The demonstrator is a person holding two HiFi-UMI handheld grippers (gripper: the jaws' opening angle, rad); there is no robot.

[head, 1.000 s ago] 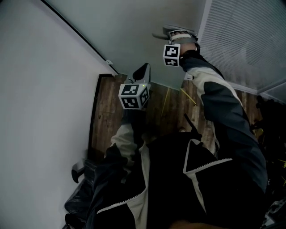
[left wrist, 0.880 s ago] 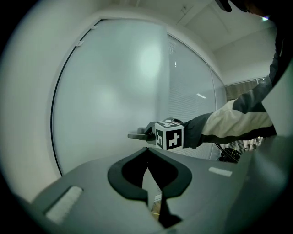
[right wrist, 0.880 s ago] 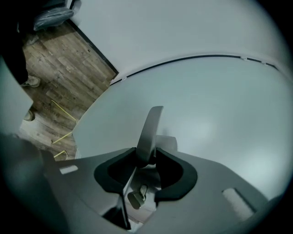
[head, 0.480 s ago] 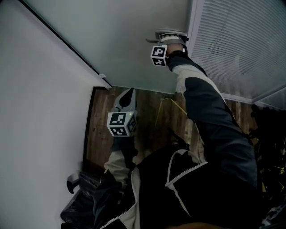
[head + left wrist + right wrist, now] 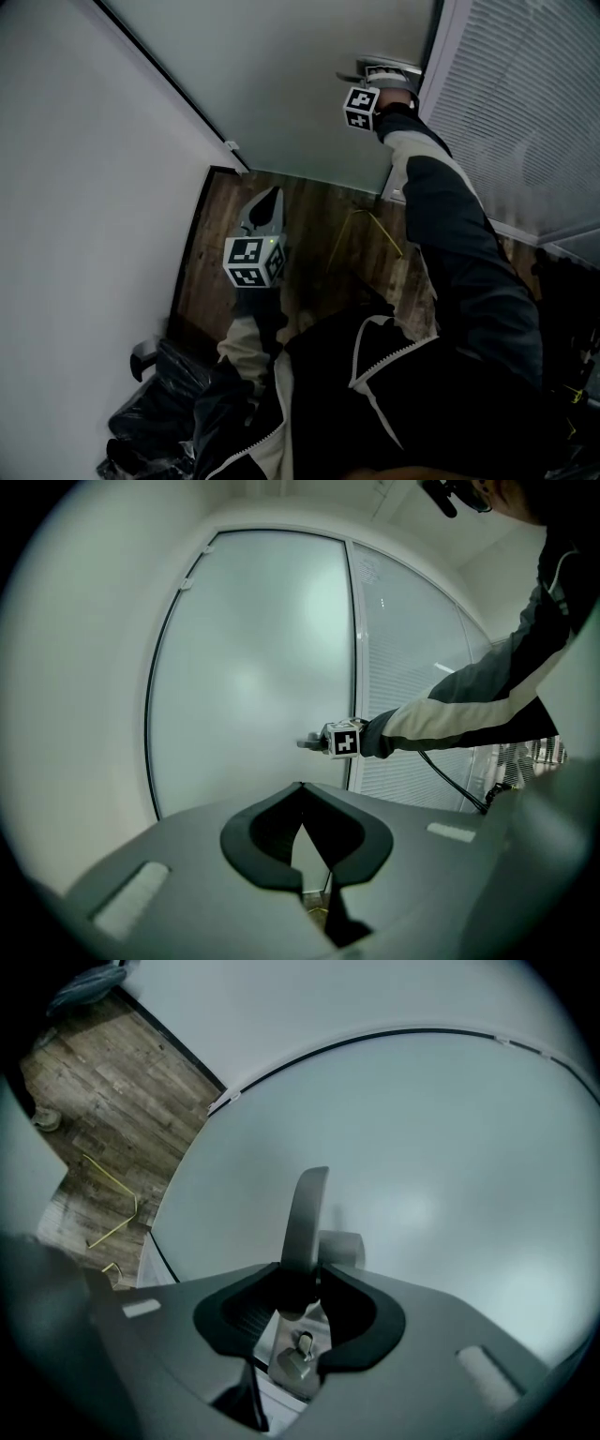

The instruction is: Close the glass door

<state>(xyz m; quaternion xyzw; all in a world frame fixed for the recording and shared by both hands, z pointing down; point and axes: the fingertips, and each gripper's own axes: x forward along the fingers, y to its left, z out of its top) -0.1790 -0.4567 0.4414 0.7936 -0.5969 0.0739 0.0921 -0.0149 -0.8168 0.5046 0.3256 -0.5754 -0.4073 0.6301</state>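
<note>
Grip is on: right tongs (image 5: pixel 302 1286) pinch the lever handle (image 5: pixel 307 1218) of the glass door (image 5: pixel 422 1138), whose frosted pane stands right ahead of them. That hold, I reckon, lets the outstretched arm steer the door shut. Left tongs (image 5: pixel 302 801) hang back lower, jaws together, empty, keeping clear.

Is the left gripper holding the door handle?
No, the jaws of the left gripper are together on nothing, with the door handle well beyond them.
</note>
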